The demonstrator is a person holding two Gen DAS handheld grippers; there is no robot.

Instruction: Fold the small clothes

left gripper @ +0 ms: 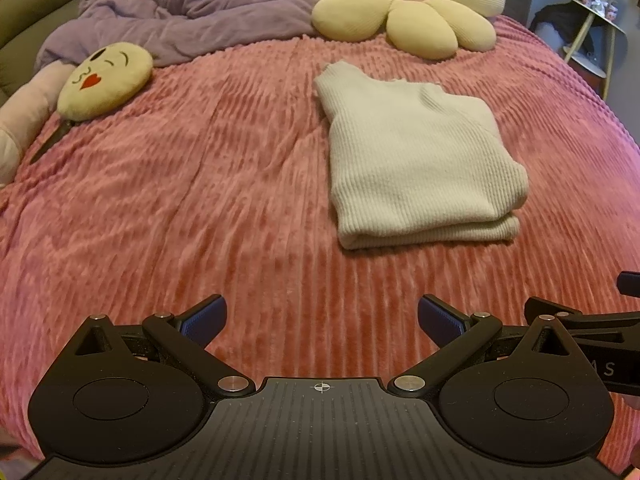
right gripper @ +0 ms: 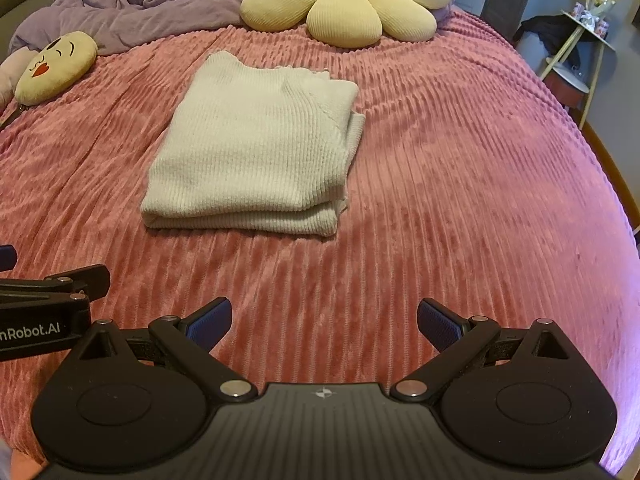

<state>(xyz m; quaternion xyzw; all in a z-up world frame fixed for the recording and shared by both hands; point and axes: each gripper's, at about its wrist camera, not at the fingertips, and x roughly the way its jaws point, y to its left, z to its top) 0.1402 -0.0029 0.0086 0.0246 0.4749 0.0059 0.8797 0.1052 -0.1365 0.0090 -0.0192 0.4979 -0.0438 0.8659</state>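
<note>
Both tongs are spread wide and carry nothing: my left gripper (left gripper: 322, 320) and my right gripper (right gripper: 324, 322) hang side by side over bare bedspread, blue pads (left gripper: 204, 318) well apart. From the left wrist camera the neighbouring tool pokes in at about 3 o'clock; from the right wrist camera the left one shows at 9 o'clock, so I judge the two are held close together, level, pulled back from the work.

The cream ribbed sweater (left gripper: 416, 156) is the task's piece. It lies on the pink corduroy bedspread (left gripper: 200, 200), toward 1 o'clock from the left tool and 11 o'clock from the right (right gripper: 256, 148), well apart from both. It is doubled over into a neat rectangle, with a thick rolled fold along the near edge and layered edges stacked on its right side. To me that reads as folding finished or nearly so, which would explain why both tools stand off empty instead of pinching cloth.

Beyond it, at 12 o'clock, a flower cushion (left gripper: 404, 4) rests against the bunched purple duvet (left gripper: 180, 12), and a kissing-face pillow (left gripper: 106, 78) sits out at 10 o'clock. All are clear of the sweater, so nothing crowds the folding patch. If anything remains, I would guess only a squaring of the slightly flared right-hand layers.
</note>
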